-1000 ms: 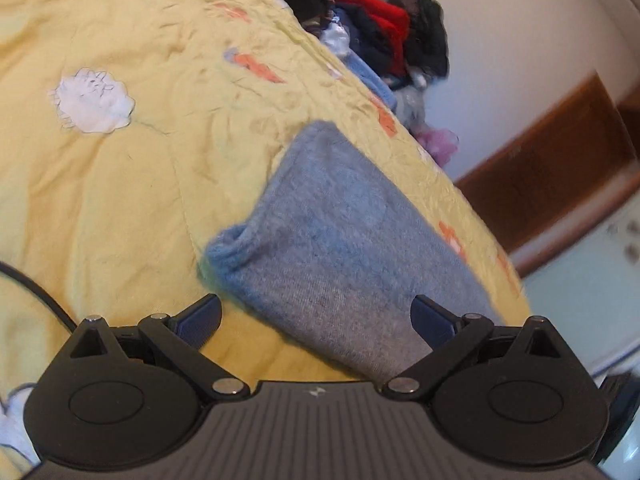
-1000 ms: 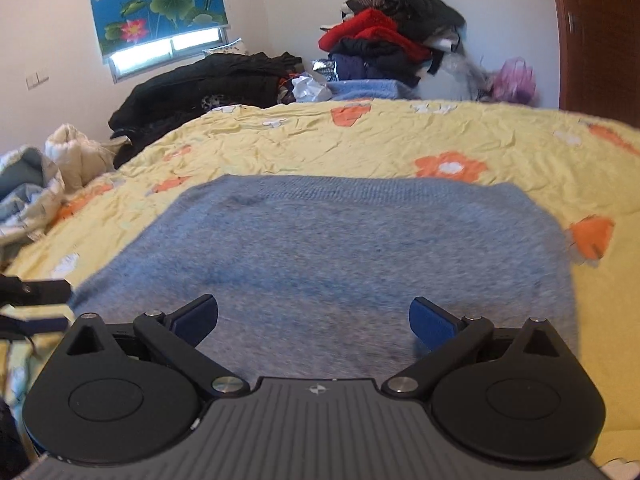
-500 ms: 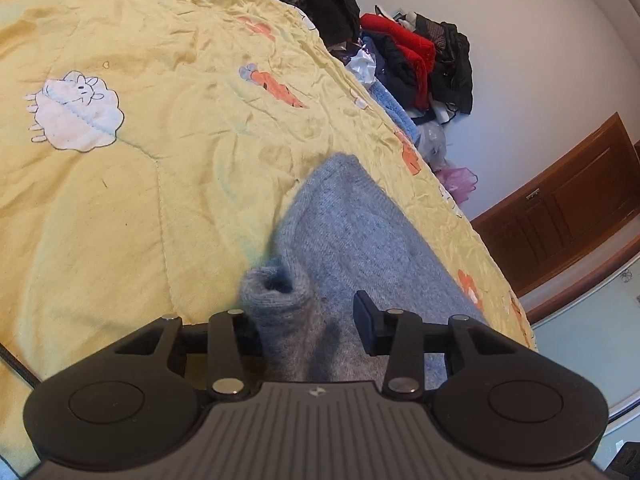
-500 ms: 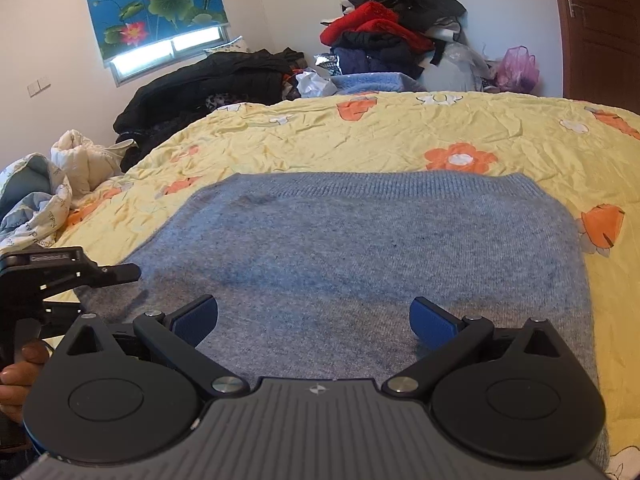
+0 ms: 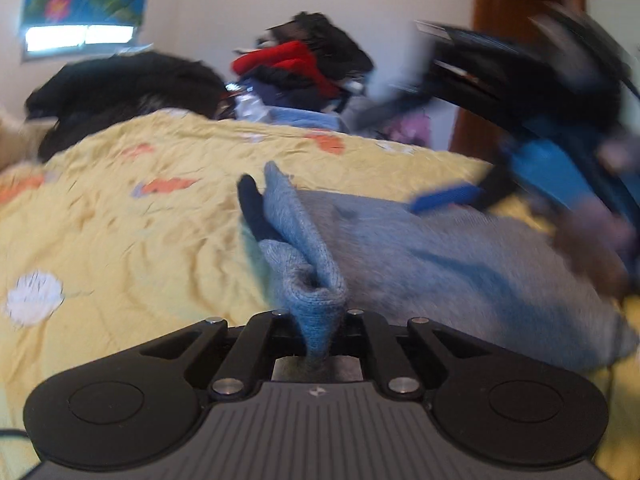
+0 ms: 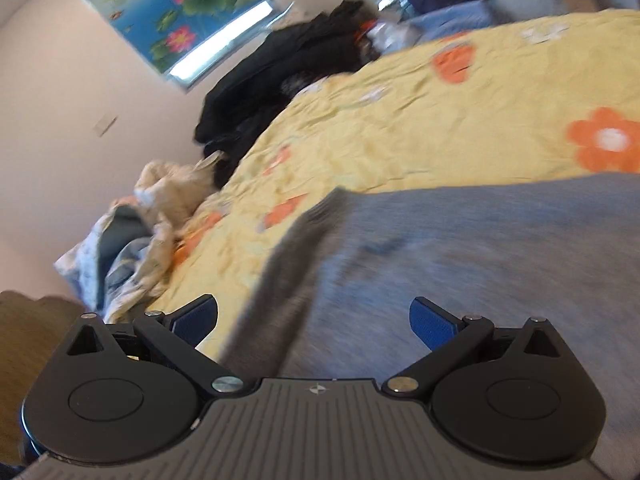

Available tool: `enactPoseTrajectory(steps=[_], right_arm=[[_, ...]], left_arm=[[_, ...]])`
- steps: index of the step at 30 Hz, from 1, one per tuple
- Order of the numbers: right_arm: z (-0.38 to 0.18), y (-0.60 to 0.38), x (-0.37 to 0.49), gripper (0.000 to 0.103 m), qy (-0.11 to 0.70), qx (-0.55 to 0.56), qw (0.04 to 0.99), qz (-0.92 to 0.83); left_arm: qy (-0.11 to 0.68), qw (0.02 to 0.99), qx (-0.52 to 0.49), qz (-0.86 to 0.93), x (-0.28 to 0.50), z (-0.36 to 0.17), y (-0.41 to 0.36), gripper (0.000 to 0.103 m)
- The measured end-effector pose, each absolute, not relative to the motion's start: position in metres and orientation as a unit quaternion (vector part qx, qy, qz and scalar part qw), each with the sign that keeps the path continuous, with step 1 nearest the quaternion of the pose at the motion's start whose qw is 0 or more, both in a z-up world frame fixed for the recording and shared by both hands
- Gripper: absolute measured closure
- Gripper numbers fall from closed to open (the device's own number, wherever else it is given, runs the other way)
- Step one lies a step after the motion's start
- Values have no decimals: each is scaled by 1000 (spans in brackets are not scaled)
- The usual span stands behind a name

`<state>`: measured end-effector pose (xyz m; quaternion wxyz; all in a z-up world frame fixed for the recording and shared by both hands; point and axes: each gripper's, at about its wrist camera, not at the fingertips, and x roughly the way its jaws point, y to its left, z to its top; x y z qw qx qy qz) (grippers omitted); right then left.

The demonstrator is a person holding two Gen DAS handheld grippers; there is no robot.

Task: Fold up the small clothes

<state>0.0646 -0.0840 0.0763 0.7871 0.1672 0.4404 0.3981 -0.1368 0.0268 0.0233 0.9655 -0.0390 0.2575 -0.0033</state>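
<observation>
Pinching a bunched corner of the grey-blue knit garment (image 5: pixel 420 252) in the left gripper (image 5: pixel 320 326), I am seeing its jaws drawn in tight on the fabric, with a ridge of knit standing up just ahead of them. The garment is lying on the yellow flowered bedspread (image 5: pixel 120 240), toward the near edge of the bed, and its pinched corner is lifting clear of the cover.

The right gripper (image 6: pixel 314 318) is standing with its blue pads wide apart and nothing clamped; the garment's raised edge is passing between them, but I am seeing no pad pressing on it. In the left view that same tool is showing as a blurred dark and blue shape above the garment's right side.

Both pictures are smeared, so I am judging the fold to be only starting.

Risks I am weighing:
- The left hold is taking a thick wad, not a flat edge. Pulling it across could be dragging the whole garment over the slick cover instead of folding it.
- With only one corner gripped, the fold line is likely to be running skewed.
- If the right pads are closing on this loose, moving edge, they could be catching a single layer or the bedspread beneath.
- The heap of dark clothes (image 6: pixel 280 80) at the far edge is well apart and no concern.
</observation>
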Motion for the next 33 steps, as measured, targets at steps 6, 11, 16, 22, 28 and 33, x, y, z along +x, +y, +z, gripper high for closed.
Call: enactPoseTrajectory(steps=[6,11,16,22,28,33], right_arm=[[72,-2,105,5,497,89,747,433],[68,46,109,40,494,-18,759,425],[64,46,113,41,497,-30,761,416],[71,-6,132,23,473,42,800,367],[49,-13,141,22,516,75,767,375],[55,8,135,22,511,74,756,403]], left_arm=[[257,966,0,-12,-134,17,16,98],[256,966,13,-16,-133,13,13,98],[256,966,7,-19,-134,12,16,97],[257,966,4,-20,-132,9,17,97],[259,966,8,-21,-128,9,20,97],[260,965,10,-19,-126,8,20,97]])
